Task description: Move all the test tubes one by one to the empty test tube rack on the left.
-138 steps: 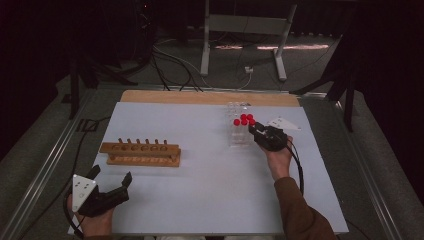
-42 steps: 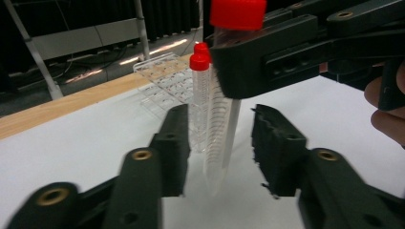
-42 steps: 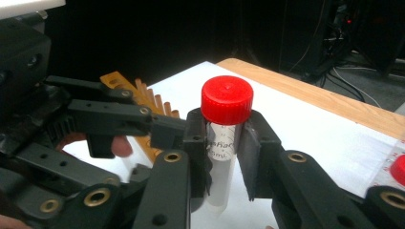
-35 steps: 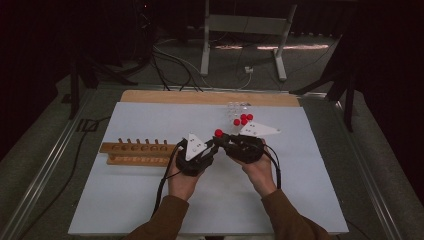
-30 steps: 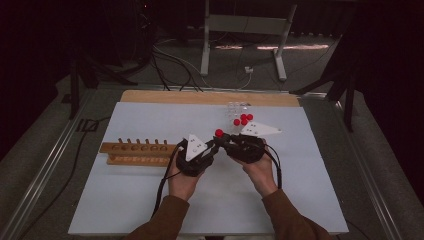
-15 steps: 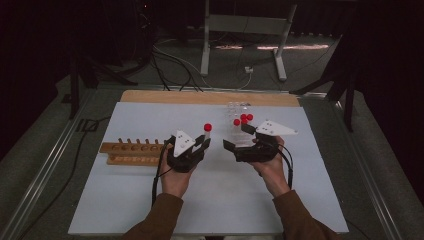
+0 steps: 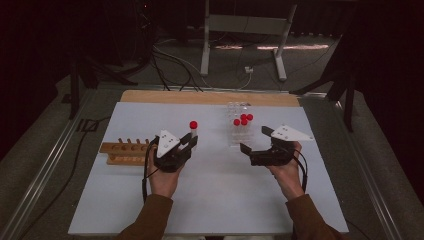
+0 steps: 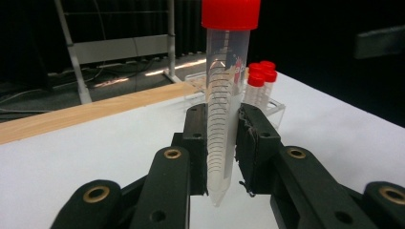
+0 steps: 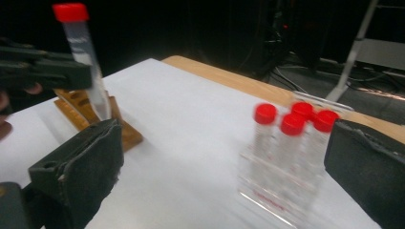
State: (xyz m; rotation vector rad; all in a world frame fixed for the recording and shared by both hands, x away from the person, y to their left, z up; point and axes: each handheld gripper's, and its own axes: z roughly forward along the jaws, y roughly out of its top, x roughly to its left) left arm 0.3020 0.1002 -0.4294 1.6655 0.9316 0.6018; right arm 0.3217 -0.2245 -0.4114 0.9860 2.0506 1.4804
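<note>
left tongs clamped on clear red-capped plastic tube: light, stiff, slippery, best gripped mid-body. right tongs just opened wide, empty.

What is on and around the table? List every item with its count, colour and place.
held tube: one, clear with red cap, upright in the left tool
racked tubes: three, clear with red caps, in the clear rack
clear rack: one, transparent, far right of centre
wooden rack: one, brown, left side, empty holes
table: one, white top, wooden far edge
metal stand: one, grey, on the floor beyond
left tool: one, black, shut on the tube
right tool: one, black, jaws wide open and empty, just opened
</note>
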